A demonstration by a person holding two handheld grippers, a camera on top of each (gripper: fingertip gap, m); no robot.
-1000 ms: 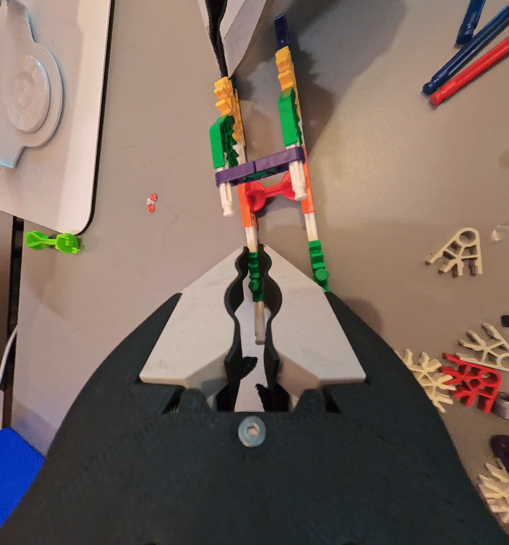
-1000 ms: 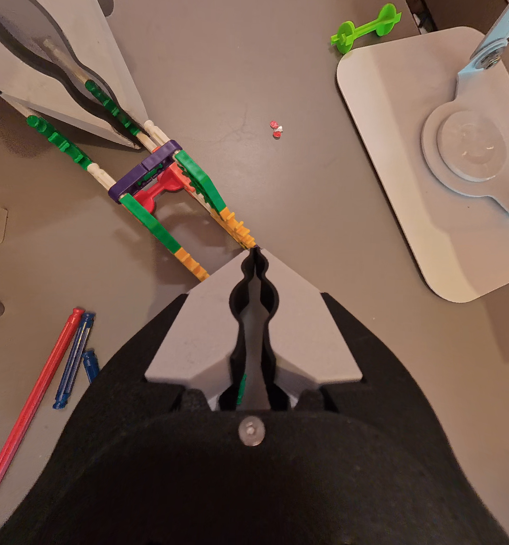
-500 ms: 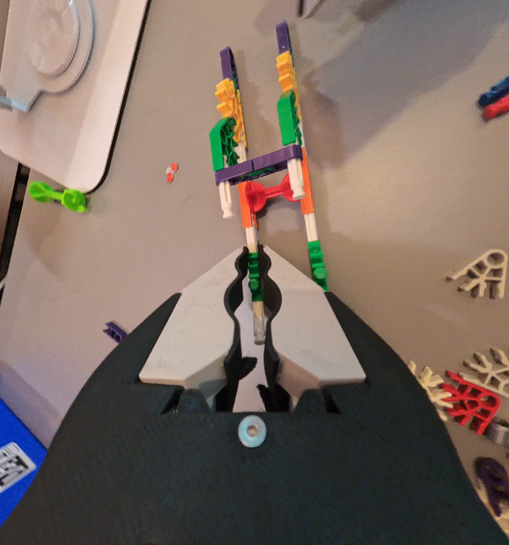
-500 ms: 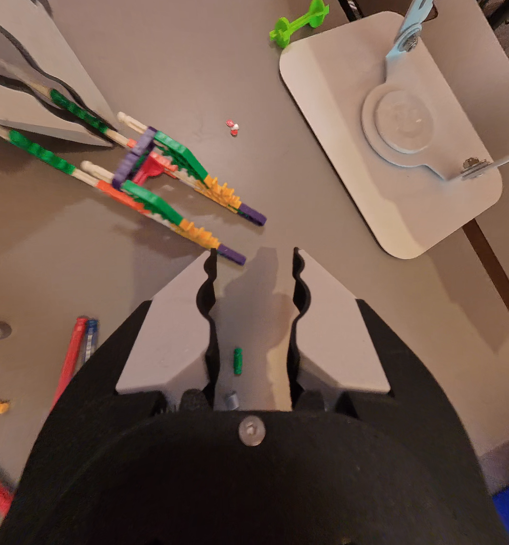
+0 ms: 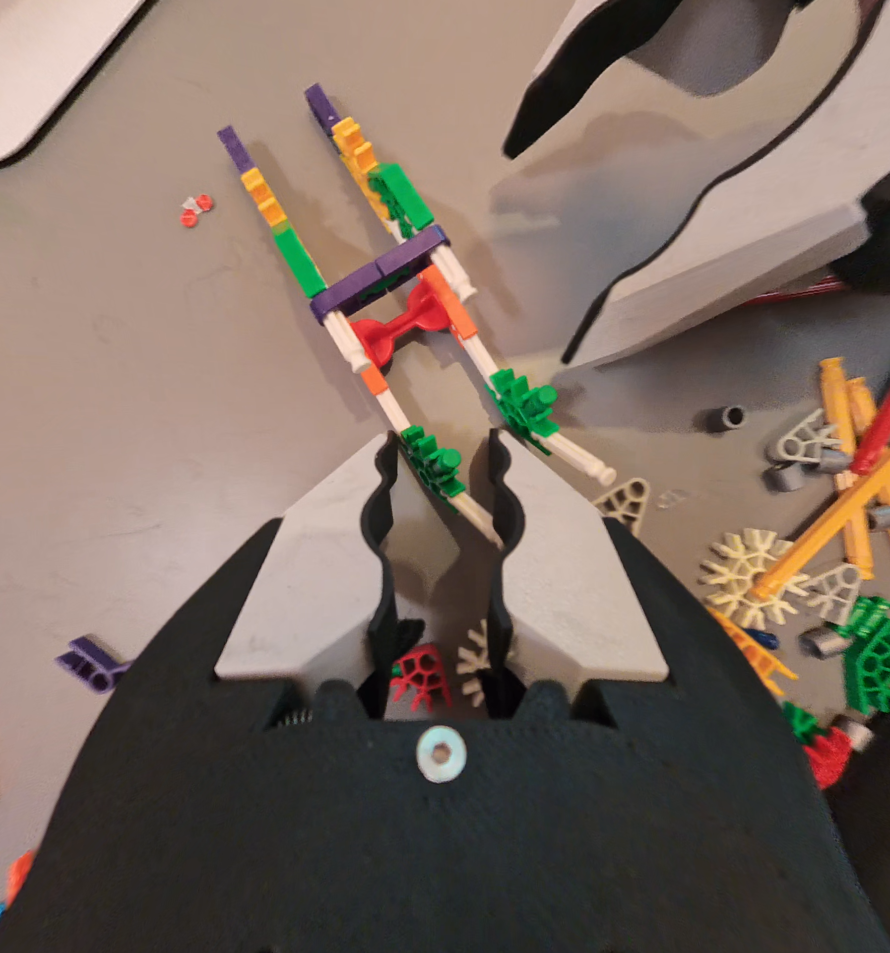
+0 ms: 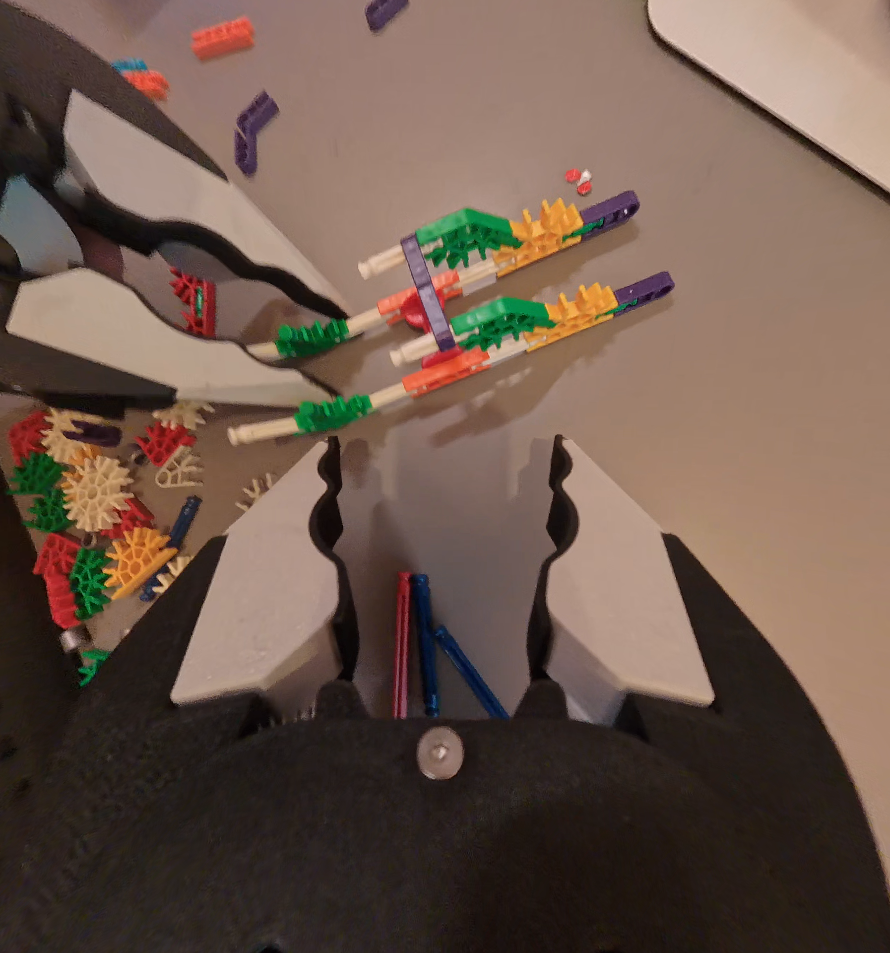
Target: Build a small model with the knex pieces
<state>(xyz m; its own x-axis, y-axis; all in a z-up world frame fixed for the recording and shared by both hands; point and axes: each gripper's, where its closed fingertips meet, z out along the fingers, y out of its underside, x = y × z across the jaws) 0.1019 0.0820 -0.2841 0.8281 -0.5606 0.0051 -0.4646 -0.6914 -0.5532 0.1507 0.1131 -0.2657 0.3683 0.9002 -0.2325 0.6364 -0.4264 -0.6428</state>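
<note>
The left gripper (image 5: 440, 482) stands with its jaws parted, one white rod of the multicoloured plastic rod-and-connector frame (image 5: 381, 289) lying loose between them on the grey table (image 5: 97, 412). Right of it, the right gripper (image 6: 443, 515) is spread wide and empty, near a red and blue rod bundle (image 6: 417, 644). Any regrip is best squared on the rod.

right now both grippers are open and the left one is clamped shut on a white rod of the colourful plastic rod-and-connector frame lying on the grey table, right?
Not quite. The left gripper is open too: in the left wrist view its jaws stand apart around a white rod of the colourful plastic rod-and-connector frame, not clamped on it. The right gripper is open, and the frame lies on the grey table.
</note>
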